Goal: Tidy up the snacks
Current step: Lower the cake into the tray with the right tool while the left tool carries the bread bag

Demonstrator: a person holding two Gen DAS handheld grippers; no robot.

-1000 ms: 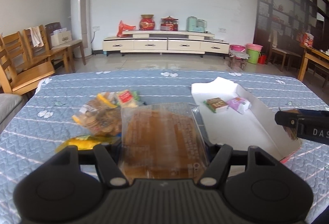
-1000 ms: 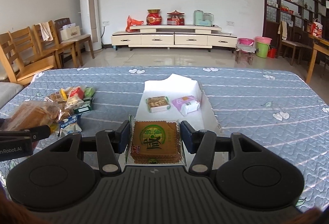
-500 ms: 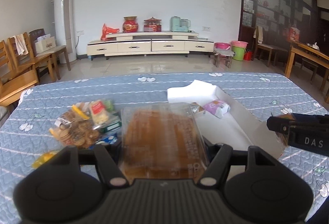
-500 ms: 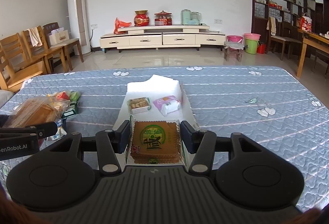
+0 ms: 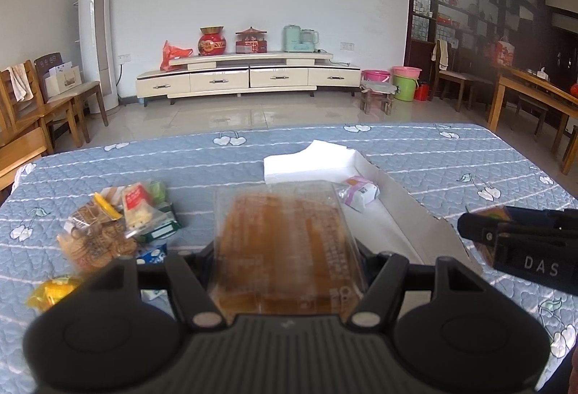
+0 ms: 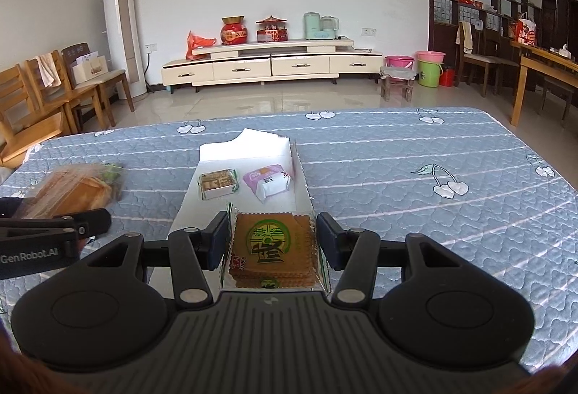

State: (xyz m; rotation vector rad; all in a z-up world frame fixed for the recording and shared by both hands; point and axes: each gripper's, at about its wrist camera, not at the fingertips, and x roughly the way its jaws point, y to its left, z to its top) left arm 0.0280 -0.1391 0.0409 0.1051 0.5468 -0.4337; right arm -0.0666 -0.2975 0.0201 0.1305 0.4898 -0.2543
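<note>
A: What is held by the left tool (image 5: 287,249)?
B: A clear packet of brown cake slices (image 5: 285,242) is clamped between its fingers, partly spread, and is carried above the blue quilted worktop (image 5: 451,155), at the near left edge of the white box (image 5: 415,213).

A: And the right tool (image 6: 272,242)?
B: A square biscuit pack with a green emblem (image 6: 272,245) is gripped between its pads, over the near end of the same box (image 6: 249,150).

A: What lies inside the box?
B: A small brown-and-green packet (image 6: 218,182) and a lilac-and-white packet (image 6: 269,180) are seen side by side at the far end.

A: Where are the remaining snacks?
B: A loose pile of snack bags (image 5: 115,227) is left on the worktop, to the left of the box.
</note>
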